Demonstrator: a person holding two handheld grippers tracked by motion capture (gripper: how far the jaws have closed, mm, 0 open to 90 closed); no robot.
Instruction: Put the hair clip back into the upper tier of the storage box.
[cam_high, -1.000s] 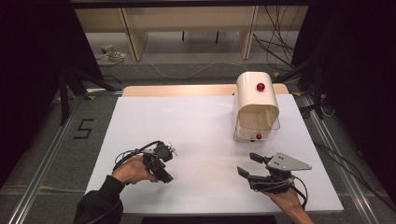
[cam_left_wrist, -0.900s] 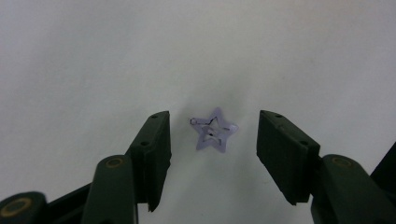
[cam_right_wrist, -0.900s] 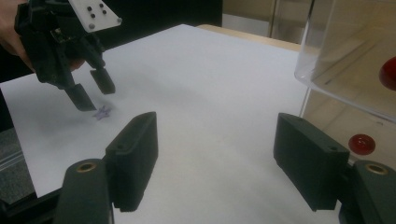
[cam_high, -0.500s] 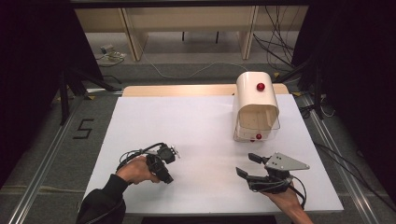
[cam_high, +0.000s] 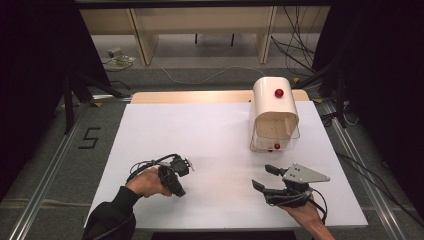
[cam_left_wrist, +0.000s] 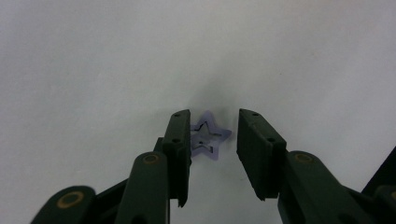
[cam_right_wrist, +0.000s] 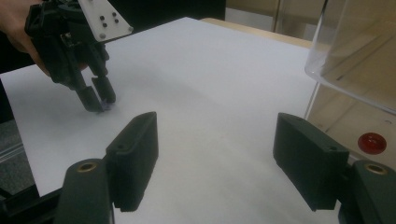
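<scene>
High view overhead, gripper views close above shared white table (cam_high: 220, 130)

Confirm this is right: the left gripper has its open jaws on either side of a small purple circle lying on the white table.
Not quite. The shape is a star, not a circle, as the left gripper view shows. The rest holds: the left gripper has its jaws open on either side of it on the white table.

Two claws, left (cam_high: 180, 172) and right (cam_high: 264, 178), rest near a cream box (cam_high: 273, 114).
</scene>
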